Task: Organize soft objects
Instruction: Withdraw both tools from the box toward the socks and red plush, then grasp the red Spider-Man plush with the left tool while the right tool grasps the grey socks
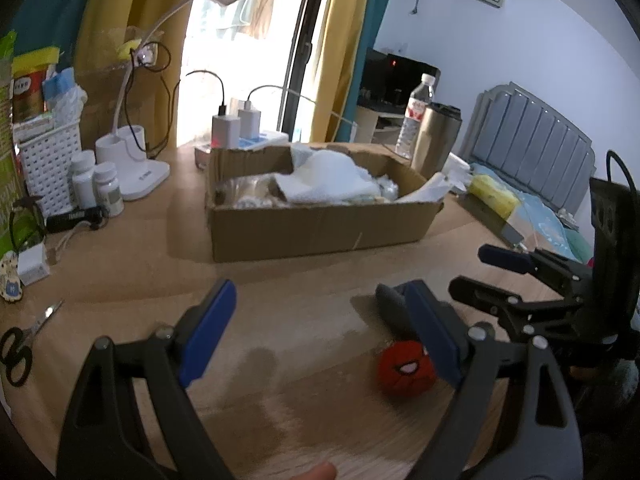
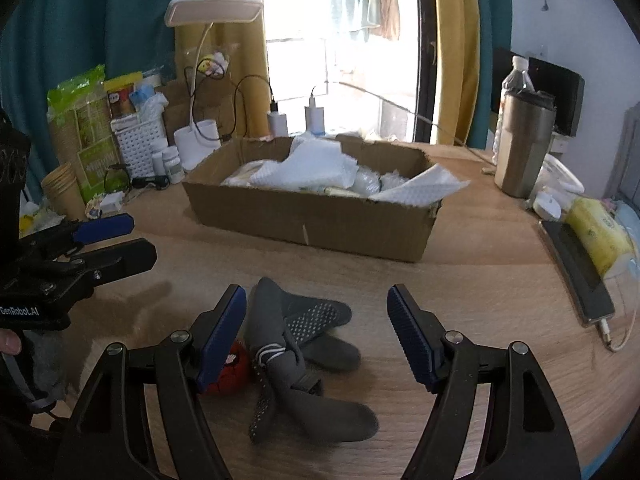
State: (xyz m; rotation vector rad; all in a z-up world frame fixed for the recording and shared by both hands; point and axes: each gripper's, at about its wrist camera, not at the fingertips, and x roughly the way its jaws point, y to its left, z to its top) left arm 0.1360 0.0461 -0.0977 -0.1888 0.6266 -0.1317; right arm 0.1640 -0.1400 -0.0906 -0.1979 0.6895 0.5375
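Snagging looks likely — right gripper point(image 2: 314, 334), spread wide like the left gripper point(image 1: 320, 332), could drag the red plush ball point(image 2: 228, 374) with the tangled grey grip socks point(image 2: 296, 344).

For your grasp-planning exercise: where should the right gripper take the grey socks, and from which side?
Grip the grey socks at the white-banded knot where they cross, from above. The toes splay flat on the table; only that bunch rises enough for the open right gripper.
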